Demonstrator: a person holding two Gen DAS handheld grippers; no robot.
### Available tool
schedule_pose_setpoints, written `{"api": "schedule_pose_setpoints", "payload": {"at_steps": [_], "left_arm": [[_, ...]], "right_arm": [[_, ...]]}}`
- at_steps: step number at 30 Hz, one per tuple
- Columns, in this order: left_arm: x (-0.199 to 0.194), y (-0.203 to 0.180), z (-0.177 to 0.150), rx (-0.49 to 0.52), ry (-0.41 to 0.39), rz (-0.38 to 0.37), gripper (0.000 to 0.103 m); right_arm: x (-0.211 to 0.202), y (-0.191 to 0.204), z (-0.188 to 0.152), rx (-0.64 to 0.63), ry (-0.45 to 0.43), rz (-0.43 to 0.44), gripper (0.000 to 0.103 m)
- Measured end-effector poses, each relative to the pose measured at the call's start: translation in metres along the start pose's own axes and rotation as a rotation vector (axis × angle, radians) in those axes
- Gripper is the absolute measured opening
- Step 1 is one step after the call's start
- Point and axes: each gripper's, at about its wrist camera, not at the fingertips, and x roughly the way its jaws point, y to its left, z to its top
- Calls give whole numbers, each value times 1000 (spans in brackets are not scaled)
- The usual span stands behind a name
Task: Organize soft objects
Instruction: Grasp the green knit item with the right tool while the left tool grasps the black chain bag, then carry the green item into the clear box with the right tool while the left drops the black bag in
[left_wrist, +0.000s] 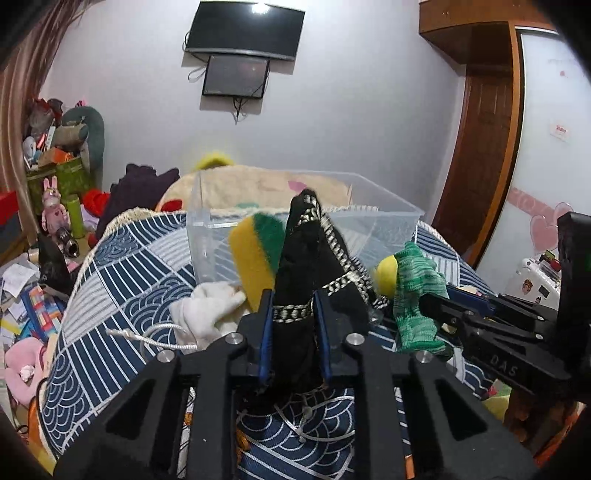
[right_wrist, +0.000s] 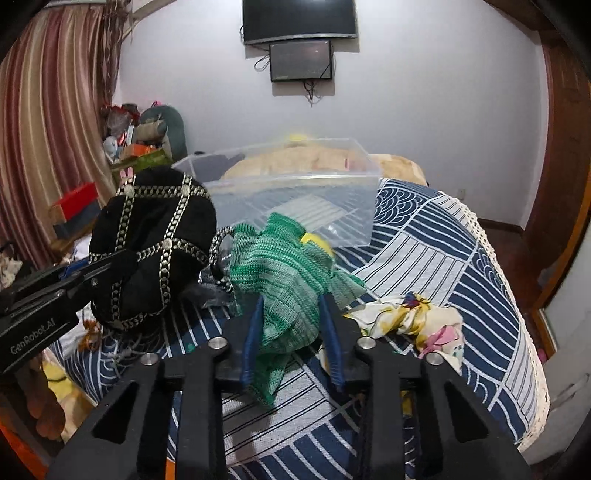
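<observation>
My left gripper (left_wrist: 293, 306) is shut on a black cap with gold trim (left_wrist: 310, 258), its blue pads pressing the fabric from both sides. My right gripper (right_wrist: 291, 299) is shut on a green knitted cloth (right_wrist: 280, 266), which bunches between its pads. Each gripper also shows in the other view: the right gripper (left_wrist: 428, 302) holds the green cloth (left_wrist: 413, 295), and the left gripper (right_wrist: 92, 273) holds the cap (right_wrist: 155, 240). A clear plastic bin (right_wrist: 295, 177) stands just behind them on the bed. A yellow-green sponge (left_wrist: 255, 254) leans by the bin (left_wrist: 388, 218).
A white cloth (left_wrist: 207, 310), a yellow ball (left_wrist: 386, 275) and a floral cloth (right_wrist: 417, 317) lie on the blue-and-white bedspread (right_wrist: 461, 258). Boxes, toys and papers (left_wrist: 48, 221) crowd the floor at left. A wooden door (left_wrist: 480, 147) stands at right.
</observation>
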Motion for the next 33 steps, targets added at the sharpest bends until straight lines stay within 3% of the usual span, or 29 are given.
{"api": "schedule_pose_setpoints", "payload": {"at_steps": [11,19,33], "left_arm": [[-21,-8,11,-5,-34,-63,12],[-32,-16,28,24,-65,-44,11],[-26,4,90,33,-121,-33,11]], "right_arm": [[-26,-13,8,55,-94,11,15],[-43,-11,26,48,-151,-7,15],[-53,-13,53,14,-211,-29,15]]}}
